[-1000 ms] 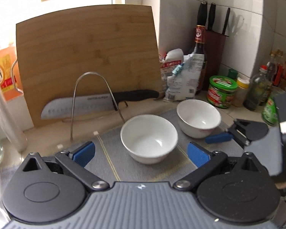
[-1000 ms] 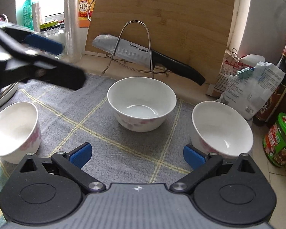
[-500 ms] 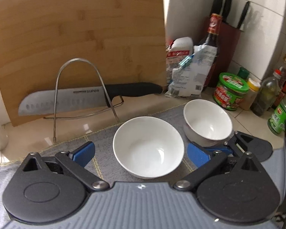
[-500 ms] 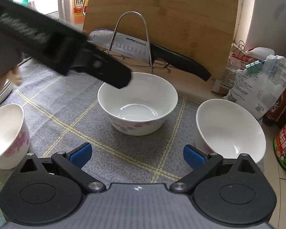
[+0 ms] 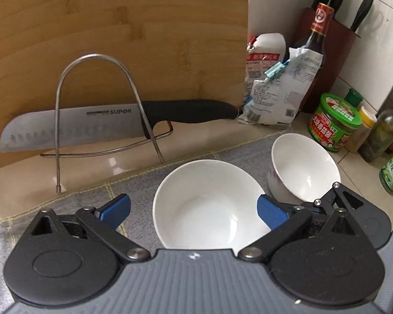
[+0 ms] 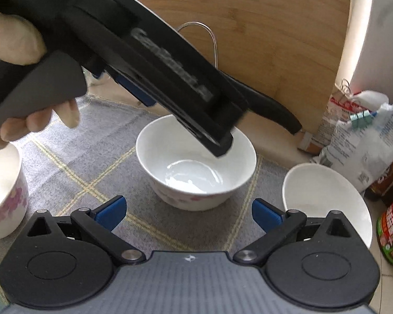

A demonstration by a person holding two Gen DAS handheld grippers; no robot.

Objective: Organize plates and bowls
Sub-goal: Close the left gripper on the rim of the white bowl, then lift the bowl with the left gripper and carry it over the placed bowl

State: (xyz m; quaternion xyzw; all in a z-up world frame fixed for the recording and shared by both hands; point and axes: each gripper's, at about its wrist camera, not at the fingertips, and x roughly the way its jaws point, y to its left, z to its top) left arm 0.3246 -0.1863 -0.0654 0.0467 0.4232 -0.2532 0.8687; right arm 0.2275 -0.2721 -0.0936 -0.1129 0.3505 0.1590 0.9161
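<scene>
Since a second ago the left gripper (image 5: 194, 209) has swung in over the middle bowl (image 5: 207, 206), which now sits between its blue pads; its jaws have just been closing a little yet stand wide, the right pad at the bowl's rim and the left pad clear of it. Beyond that claw a bamboo cutting board (image 5: 144, 39) leans upright, with a knife (image 5: 91, 125) propped in a wire rack (image 5: 97, 99) before it. Under both claws lies a grey checked mat (image 6: 73, 162). The right gripper (image 6: 188, 212) hangs open and empty just short of the middle bowl, the right bowl (image 6: 325, 204) beside its right pad, and a third flowered bowl (image 6: 2, 196) off to its left. A hand (image 6: 18, 52) holds the left claw's handle.
</scene>
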